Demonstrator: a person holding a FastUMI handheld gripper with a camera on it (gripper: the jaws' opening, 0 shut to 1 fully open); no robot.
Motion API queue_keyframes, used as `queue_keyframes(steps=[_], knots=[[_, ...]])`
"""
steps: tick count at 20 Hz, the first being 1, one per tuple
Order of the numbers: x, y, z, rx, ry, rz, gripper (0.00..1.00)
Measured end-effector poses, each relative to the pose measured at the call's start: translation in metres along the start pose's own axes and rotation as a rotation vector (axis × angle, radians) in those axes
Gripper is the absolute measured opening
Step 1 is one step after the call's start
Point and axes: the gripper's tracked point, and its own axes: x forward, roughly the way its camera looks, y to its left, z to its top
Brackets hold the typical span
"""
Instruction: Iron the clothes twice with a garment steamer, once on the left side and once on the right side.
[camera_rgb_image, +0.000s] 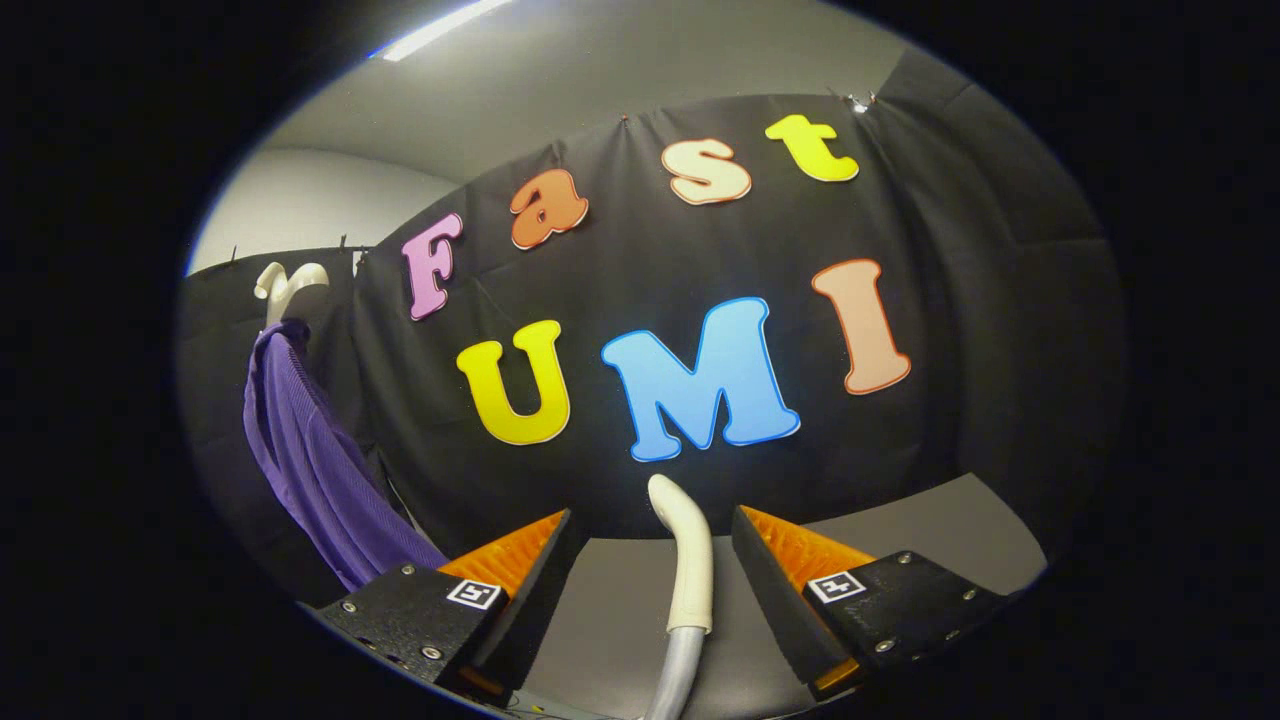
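Observation:
A purple garment (310, 460) hangs on a white hanger (285, 285) against the booth wall, off to the left of my left finger. A white steamer head (688, 560) with a grey hose (675, 670) rises upright in the gap between my fingers. My gripper (652, 515) is open, and both fingers stand apart from the steamer head with room on each side. The steamer's curved tip reaches just past my fingertips. What lies below the hose is hidden.
A grey tabletop (620, 600) lies under and ahead of the fingers and runs to the black cloth wall (1000, 300) behind. A pale room wall (300, 200) and a ceiling light (440, 28) show above the cloth.

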Motion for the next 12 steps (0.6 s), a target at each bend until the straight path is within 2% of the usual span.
queue_keyframes(steps=[4, 9, 12], knots=[[0.039, -0.006, -0.021, 0.112, 0.115, 0.053, 0.95], [0.066, -0.021, -0.05, 0.162, 0.238, 0.06, 0.95], [0.078, -0.03, -0.064, 0.279, 0.292, 0.078, 0.95]])
